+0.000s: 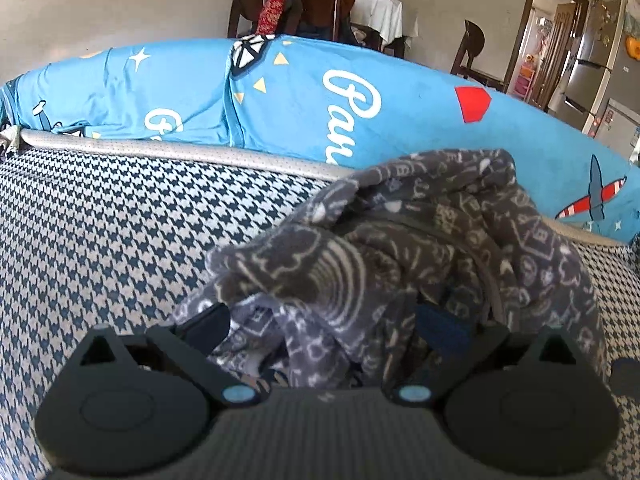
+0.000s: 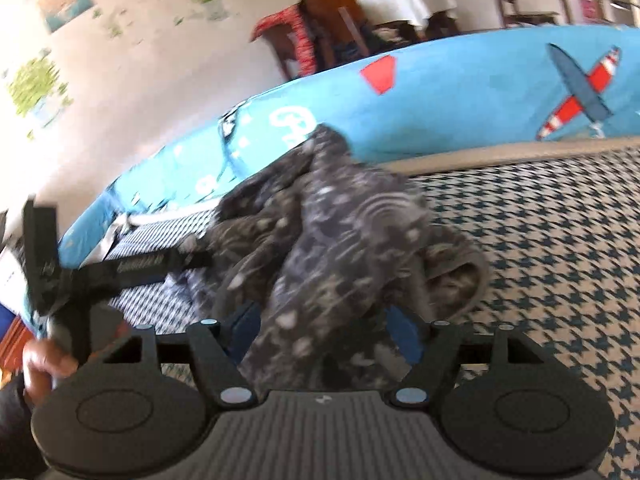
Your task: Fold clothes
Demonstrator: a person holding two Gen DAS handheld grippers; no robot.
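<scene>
The houndstooth bed (image 1: 100, 240) fills the lower half of both views, with a blue cartoon-print quilt (image 1: 304, 96) banked along its far edge across the upper middle. On the bed, centre-right in the left wrist view, lies the task's thing: a grey patterned fleece garment (image 1: 420, 248), heaped and crumpled, not yet spread. The left claw (image 1: 324, 324) sits at the bottom of its frame with jaws wide apart and fleece bunched between them; whether it pinches any I cannot tell. The right claw (image 2: 320, 320), bottom centre of its blurred frame, also stands well open with fabric draped through the gap, and its hold is likewise unclear. The step looks like opening out the heap. To do it well, each claw should close on a single edge layer near a hem or shoulder, then lift and draw apart so the cloth falls flat before any fold
</scene>
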